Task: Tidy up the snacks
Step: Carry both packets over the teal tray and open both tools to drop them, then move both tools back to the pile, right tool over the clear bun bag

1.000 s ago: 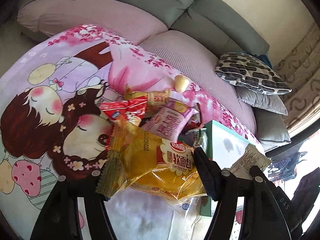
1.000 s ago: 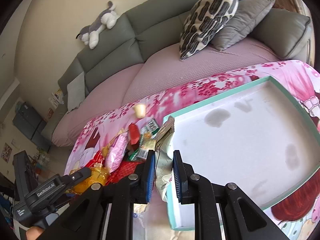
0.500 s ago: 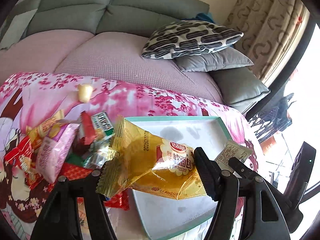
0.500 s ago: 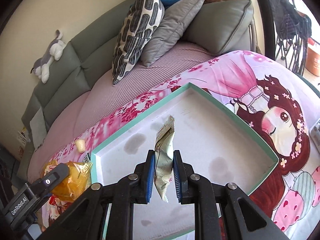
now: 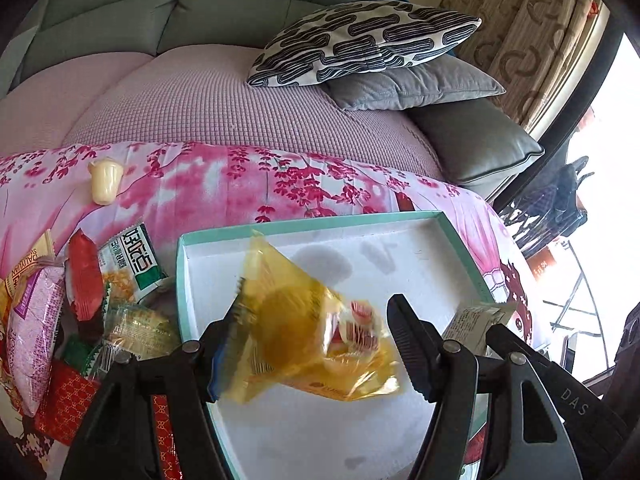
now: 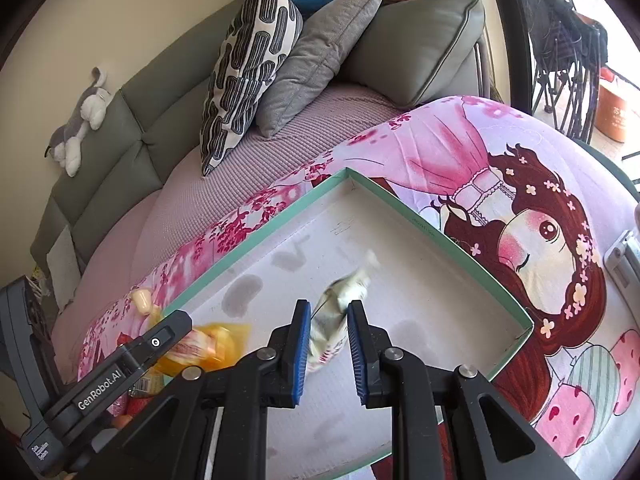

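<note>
A shallow white tray with a teal rim (image 5: 304,225) (image 6: 444,232) lies on the pink cartoon cloth. My left gripper (image 5: 312,344) is open over the tray. A yellow bread packet (image 5: 304,328) sits blurred between its fingers, loose and dropping; it also shows in the right wrist view (image 6: 208,344). My right gripper (image 6: 329,340) is open over the tray. A small pale snack packet (image 6: 344,296) is blurred between its pads, falling free. It shows beside the left gripper too (image 5: 472,320).
A heap of snack packets (image 5: 80,304) lies left of the tray, with a pale jelly cup (image 5: 104,176) further back. A sofa with patterned (image 5: 360,40) and grey cushions stands behind. A window and chairs are at the right.
Both grippers moved right over the tray and opened. The yellow packet and the pale packet have come loose and are dropping into the tray.
</note>
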Tool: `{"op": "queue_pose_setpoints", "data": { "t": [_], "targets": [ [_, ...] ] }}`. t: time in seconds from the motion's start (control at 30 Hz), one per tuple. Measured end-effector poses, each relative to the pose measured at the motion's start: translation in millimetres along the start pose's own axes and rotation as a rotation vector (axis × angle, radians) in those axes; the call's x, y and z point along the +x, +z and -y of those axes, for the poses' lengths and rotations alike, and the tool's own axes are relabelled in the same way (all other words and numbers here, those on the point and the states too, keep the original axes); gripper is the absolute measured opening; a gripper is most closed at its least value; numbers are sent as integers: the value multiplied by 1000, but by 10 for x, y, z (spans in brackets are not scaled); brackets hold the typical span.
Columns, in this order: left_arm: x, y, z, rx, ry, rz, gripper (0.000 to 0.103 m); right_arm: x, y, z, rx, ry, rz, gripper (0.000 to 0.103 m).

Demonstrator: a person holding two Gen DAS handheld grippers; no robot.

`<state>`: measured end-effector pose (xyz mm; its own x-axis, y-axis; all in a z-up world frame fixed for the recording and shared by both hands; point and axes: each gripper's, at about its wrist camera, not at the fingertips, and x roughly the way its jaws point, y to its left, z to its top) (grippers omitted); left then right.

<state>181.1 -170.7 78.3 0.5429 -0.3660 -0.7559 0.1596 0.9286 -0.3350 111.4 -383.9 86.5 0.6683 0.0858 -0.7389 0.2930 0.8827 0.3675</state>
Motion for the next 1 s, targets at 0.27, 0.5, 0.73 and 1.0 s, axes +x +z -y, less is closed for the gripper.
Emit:
{"op": "queue_pose_setpoints", "data": {
  "t": [0.27,0.5,0.73,1.0],
  "targets": [
    [-44,-13,-3,6,40,-3,85,28,-11,21,-8,-60,-19,47],
    [-117,2,0,21,107,38,102,55,-32,-32,-57,-86,-16,78],
    [-100,-11,-39,62,231,28,103,73,-53,-75,-91,-103,-11,103],
    [-57,-49,-113,86,383,-30,103,33,-70,-162,-149,-127,24,103]
  ]
}}
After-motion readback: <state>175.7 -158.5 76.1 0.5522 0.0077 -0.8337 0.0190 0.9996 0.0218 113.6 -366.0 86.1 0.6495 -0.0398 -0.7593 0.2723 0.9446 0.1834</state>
